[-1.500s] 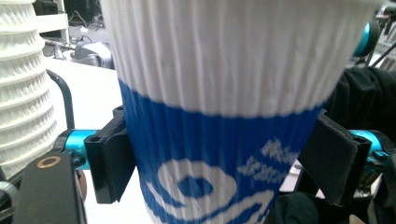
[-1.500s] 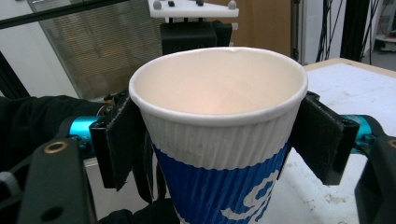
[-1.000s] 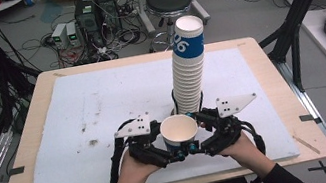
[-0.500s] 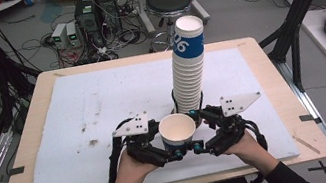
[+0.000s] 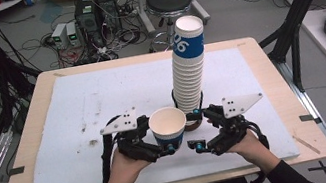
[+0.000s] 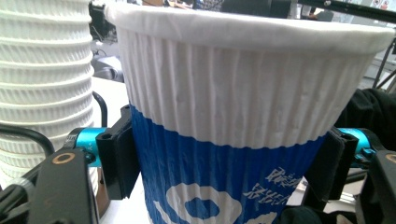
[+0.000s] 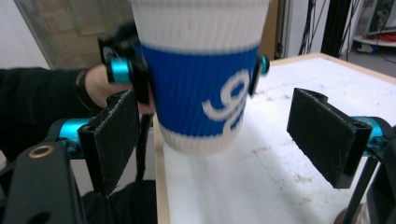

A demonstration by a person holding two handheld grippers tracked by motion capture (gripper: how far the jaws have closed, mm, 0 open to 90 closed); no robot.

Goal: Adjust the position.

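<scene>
I see one loose paper cup (image 5: 168,128), empty, pinched in my left gripper (image 5: 160,145) just before the single tall cup stack (image 5: 188,66); my right gripper (image 5: 198,128) has just spread wide, holding nothing.

The tall stack of cups (image 5: 187,64) is standing on the white mat (image 5: 68,113), which is lying on the table (image 5: 267,60). Just in front of the stack, toward the person, a single cup (image 5: 168,128) is sitting upright between the two grippers: the left gripper (image 5: 152,141) is lying to the left of the stack's foot, the right gripper (image 5: 198,128) to its right, both nearer the table's front edge.
</scene>
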